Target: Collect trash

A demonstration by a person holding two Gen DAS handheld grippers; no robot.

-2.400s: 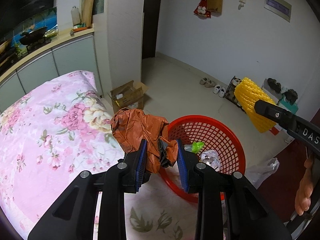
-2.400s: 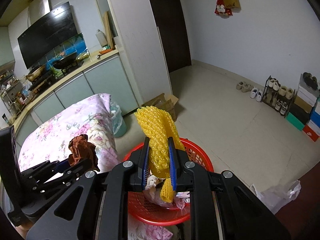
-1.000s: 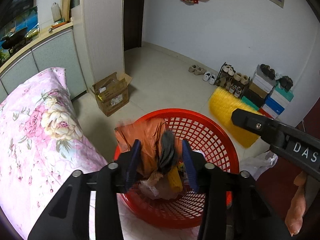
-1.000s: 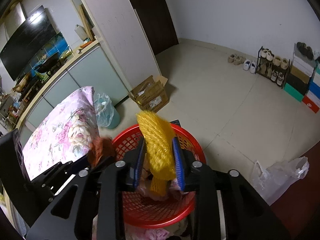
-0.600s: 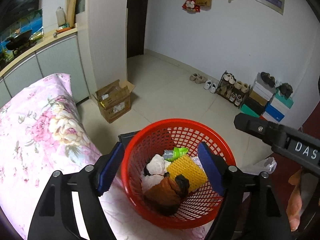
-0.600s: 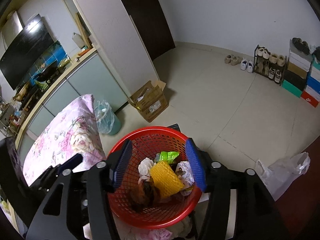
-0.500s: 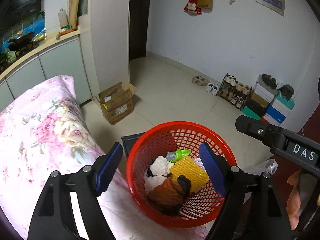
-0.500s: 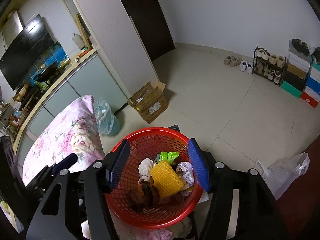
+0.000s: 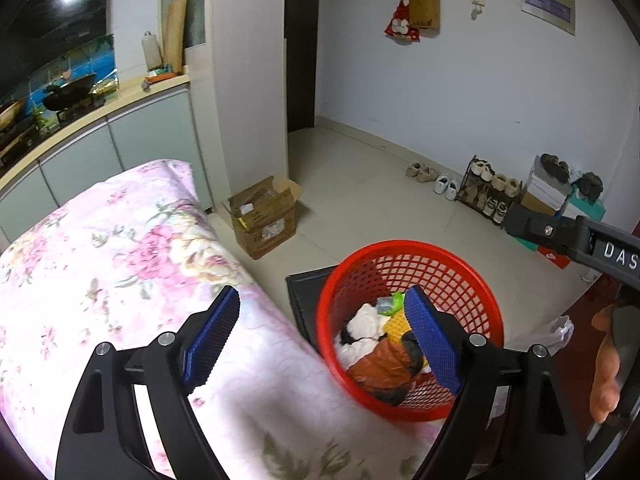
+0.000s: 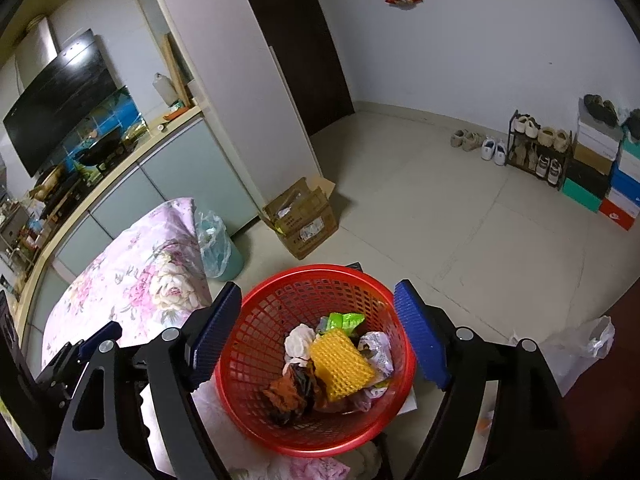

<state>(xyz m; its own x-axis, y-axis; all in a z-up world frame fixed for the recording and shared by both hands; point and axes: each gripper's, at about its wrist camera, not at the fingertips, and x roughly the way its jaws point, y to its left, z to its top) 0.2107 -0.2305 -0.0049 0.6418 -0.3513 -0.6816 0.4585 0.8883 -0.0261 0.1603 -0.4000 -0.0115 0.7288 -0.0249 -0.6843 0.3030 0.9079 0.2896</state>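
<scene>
A red mesh basket (image 9: pixel 452 268) (image 10: pixel 256 332) stands at the edge of the flowered cloth. Inside lie an orange crumpled bag (image 9: pixel 380 372) (image 10: pixel 286 392), a yellow foam net (image 10: pixel 340 362) (image 9: pixel 396 326), white paper wads (image 9: pixel 366 322) (image 10: pixel 298 342) and a green wrapper (image 10: pixel 344 320). My left gripper (image 9: pixel 324 340) is open and empty, above the cloth's edge beside the basket. My right gripper (image 10: pixel 316 332) is open and empty, its pads straddling the basket from above.
A pink flowered cloth (image 9: pixel 100 264) covers the surface at left. A cardboard box (image 9: pixel 266 220) (image 10: pixel 306 220), a bagged bin (image 10: pixel 216 244), a shoe rack (image 10: pixel 538 148), shoe boxes (image 10: pixel 608 176) and a plastic bag (image 10: pixel 580 348) are on the tiled floor. Kitchen counter at far left.
Both grippers opened and dropped the orange bag and the yellow net into the basket. Both have since lifted; the left has drifted left over the cloth.
</scene>
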